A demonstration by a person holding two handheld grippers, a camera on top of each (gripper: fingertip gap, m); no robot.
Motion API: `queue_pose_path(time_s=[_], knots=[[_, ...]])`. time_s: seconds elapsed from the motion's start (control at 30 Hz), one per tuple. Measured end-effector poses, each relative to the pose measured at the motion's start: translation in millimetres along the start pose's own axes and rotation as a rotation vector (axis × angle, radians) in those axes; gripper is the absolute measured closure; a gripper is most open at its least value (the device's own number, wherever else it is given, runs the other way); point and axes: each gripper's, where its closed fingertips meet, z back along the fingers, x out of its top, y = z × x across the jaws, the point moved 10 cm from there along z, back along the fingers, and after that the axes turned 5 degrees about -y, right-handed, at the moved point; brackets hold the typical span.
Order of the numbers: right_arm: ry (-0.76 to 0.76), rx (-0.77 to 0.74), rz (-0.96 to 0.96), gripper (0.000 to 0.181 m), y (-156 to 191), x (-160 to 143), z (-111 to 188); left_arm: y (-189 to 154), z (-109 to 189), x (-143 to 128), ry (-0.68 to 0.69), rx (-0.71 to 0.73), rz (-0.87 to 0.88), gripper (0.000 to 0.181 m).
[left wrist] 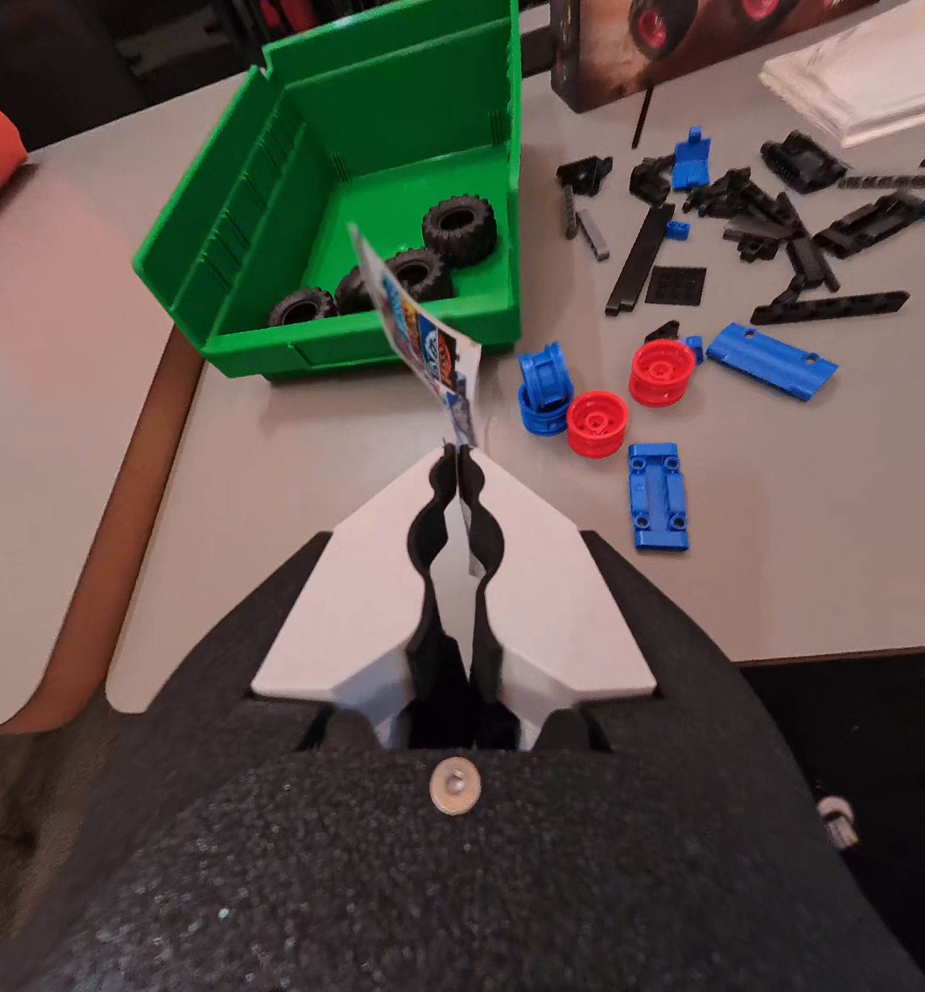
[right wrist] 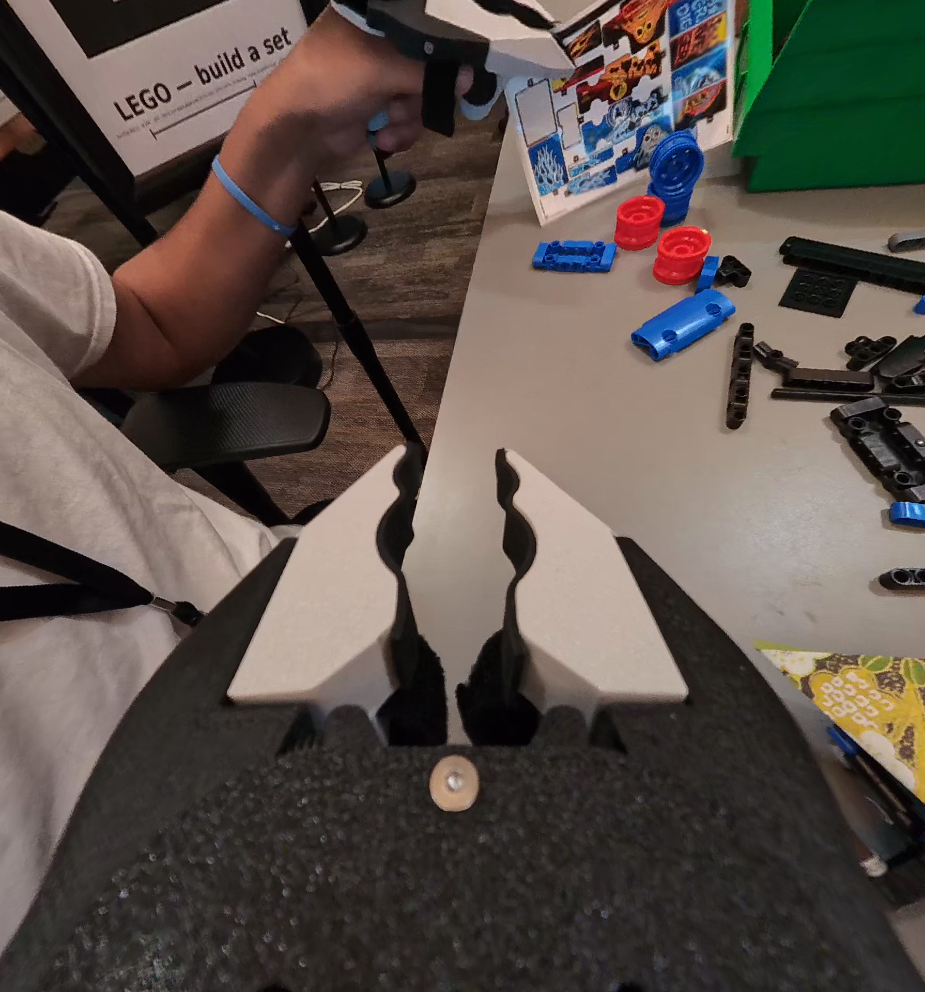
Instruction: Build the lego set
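Nearest in the left wrist view, the left tool (left wrist: 457,456) is seen pressed fully together on the lower edge of a printed sticker sheet (left wrist: 423,343), which is held upright above the counter (left wrist: 315,510) and leans toward the green bin (left wrist: 267,214). The right tool (right wrist: 457,461) is held parted with nothing between its fingers, low over the near counter edge beside the person's torso.

The step in hand is judged to be sorting: the sticker sheet is being cleared aside before any assembly is begun, since no parts are yet joined that can be made out. The next move probably calls for the sheet to be laid flat on a bare patch or let fall into the bin, with a gentle release so that the thin sheet is not creased.

Just beyond the left tool, bare counter is available to the left, bounded by a rounded edge and a gap to a neighbouring table. To the right lie two blue wheel hubs (left wrist: 543,392), stacked, two red wheel hubs (left wrist: 597,424) and blue panels (left wrist: 659,496); these are close enough to be knocked by a wide swing. Farther off, black beams and connectors (left wrist: 761,214) are scattered, and four black tyres (left wrist: 412,268) rest inside the bin. At the far edge, the set's box (left wrist: 664,48) and a white booklet (left wrist: 868,70) are seen.
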Motion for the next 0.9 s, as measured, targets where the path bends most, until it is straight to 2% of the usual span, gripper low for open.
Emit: queue_pose_path(time_s=[0.07,0.27,0.37,0.43,0.5,0.6,0.7,0.77,0.8,0.9], knots=[[-0.008,-0.002,-0.008,0.154,-1.7,0.1,0.2,-1.6,3.4,5.2,-0.063,-0.061,0.068,0.181],[-0.082,-0.047,0.014,0.154,-5.4,13.7,10.5,-16.8,37.7,59.0,-0.534,-0.350,0.318,0.181],[-0.208,-0.061,-0.009,0.148,-13.1,29.3,24.1,-37.8,39.6,91.1,-0.705,-0.599,0.509,0.181],[-0.332,-0.041,-0.043,0.137,-20.1,40.5,34.9,-63.9,26.8,109.6,-0.764,-0.780,0.628,0.181],[-0.445,-0.015,-0.091,0.129,-28.3,48.1,45.1,-97.7,8.3,126.7,-0.768,-0.965,0.711,0.181],[-0.596,0.066,-0.165,0.126,-33.5,50.6,63.4,-151.4,-24.4,146.1,-0.708,-1.112,0.713,0.181],[-0.716,0.024,-0.193,0.157,-37.5,40.5,93.0,-195.6,-52.4,158.0,-0.624,-1.189,0.720,0.181],[-0.732,-0.045,-0.206,0.175,-43.9,28.0,115.7,-218.0,-68.0,164.2,-0.562,-1.224,0.670,0.181],[-0.730,-0.080,-0.210,0.181,-47.6,21.5,127.4,-227.4,-75.1,167.0,-0.533,-1.236,0.631,0.181],[-0.676,-0.166,-0.222,0.181,-59.8,8.3,168.9,-254.8,-95.1,173.2,-0.424,-1.248,0.458,0.181]])
